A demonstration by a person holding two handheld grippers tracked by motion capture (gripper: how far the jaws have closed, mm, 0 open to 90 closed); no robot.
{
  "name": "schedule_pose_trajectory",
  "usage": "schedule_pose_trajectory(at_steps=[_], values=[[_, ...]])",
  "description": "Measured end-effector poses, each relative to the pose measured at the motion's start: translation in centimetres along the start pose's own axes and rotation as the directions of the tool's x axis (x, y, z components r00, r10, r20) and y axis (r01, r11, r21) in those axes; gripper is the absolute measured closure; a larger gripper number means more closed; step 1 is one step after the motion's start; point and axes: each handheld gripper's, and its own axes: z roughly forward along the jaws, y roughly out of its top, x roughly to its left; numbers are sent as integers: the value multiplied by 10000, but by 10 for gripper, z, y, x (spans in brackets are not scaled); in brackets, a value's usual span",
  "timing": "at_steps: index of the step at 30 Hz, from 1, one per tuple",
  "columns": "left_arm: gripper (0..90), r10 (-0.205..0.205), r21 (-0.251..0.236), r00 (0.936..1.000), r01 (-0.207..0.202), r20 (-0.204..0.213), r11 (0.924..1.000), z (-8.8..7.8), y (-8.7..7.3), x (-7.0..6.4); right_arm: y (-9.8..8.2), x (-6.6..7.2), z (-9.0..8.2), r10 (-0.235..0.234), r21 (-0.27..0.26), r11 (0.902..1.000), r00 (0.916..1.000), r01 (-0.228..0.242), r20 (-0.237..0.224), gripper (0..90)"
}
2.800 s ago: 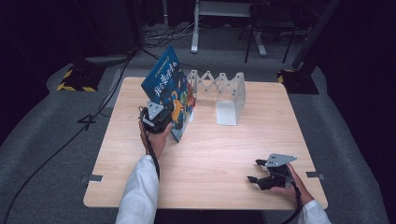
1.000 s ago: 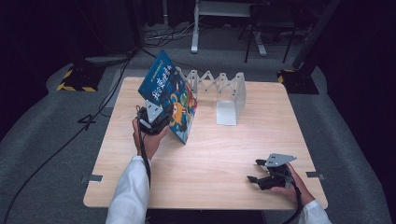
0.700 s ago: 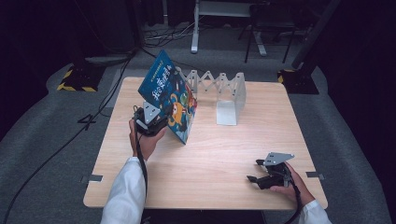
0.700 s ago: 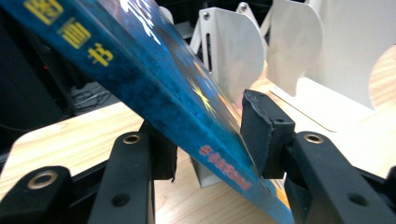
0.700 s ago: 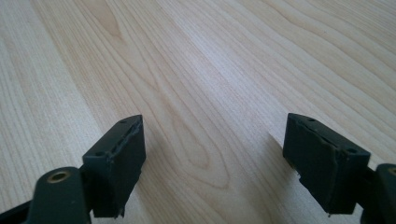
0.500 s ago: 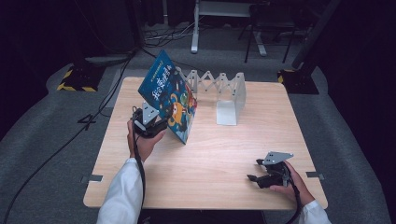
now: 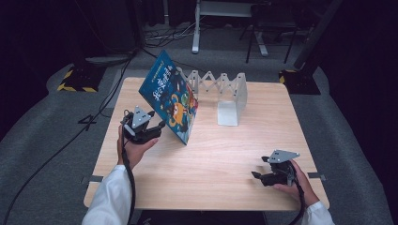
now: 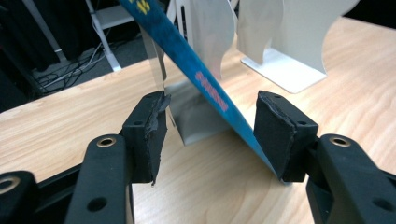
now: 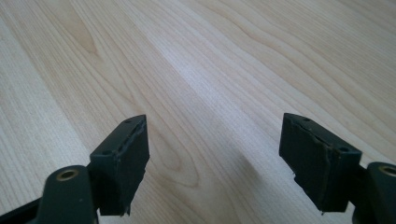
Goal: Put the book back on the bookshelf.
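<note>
A blue picture book point(image 7: 171, 101) stands on its lower edge on the table and leans against the white accordion book rack point(image 7: 225, 89). My left gripper point(image 7: 161, 125) is at the book's near left edge. In the left gripper view the book's thin edge point(image 8: 205, 79) runs slanting between the jaws. The left pad stands clear of it and the book's bottom corner lies against the right pad point(image 8: 275, 130). These jaws have just been opening, so my left gripper point(image 8: 212, 100) is open. My right gripper point(image 7: 258, 168) rests open near the front right, over bare wood point(image 9: 215, 126).
The wooden table point(image 7: 225, 154) is bare between the two hands. The rack's white plates point(image 8: 289, 42) rise behind the book. Beyond the table lie dark floor, cables and a yellow-black striped base point(image 7: 77, 82) at far left.
My left hand has drawn back to the left, off the book, and its jaws have widened. The book stays leaning on the rack. The right hand has kept still.
</note>
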Motion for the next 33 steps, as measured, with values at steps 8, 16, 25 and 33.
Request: schedule_pose_trajectory(at_steps=[8, 16, 25, 33], values=[[367, 604, 330, 9979, -611, 224, 9976, -16, -6, -7, 4, 3, -10, -196, -119, 9997, 9996, 198, 224, 246], [288, 1552, 679, 9842, -1611, 852, 9846, -30, -10, -22, 6, 4, -14, -297, -255, 9992, 9986, 309, 445, 246], [265, 2112, 1220, 9711, -2243, 1114, 9668, -37, -24, -33, 7, 8, -18, -419, -228, 9988, 9968, 436, 683, 243], [222, 2094, 1929, 9687, -2326, 1333, 9533, -40, -49, -34, 4, 10, -22, -483, -233, 9985, 9953, 505, 843, 242]])
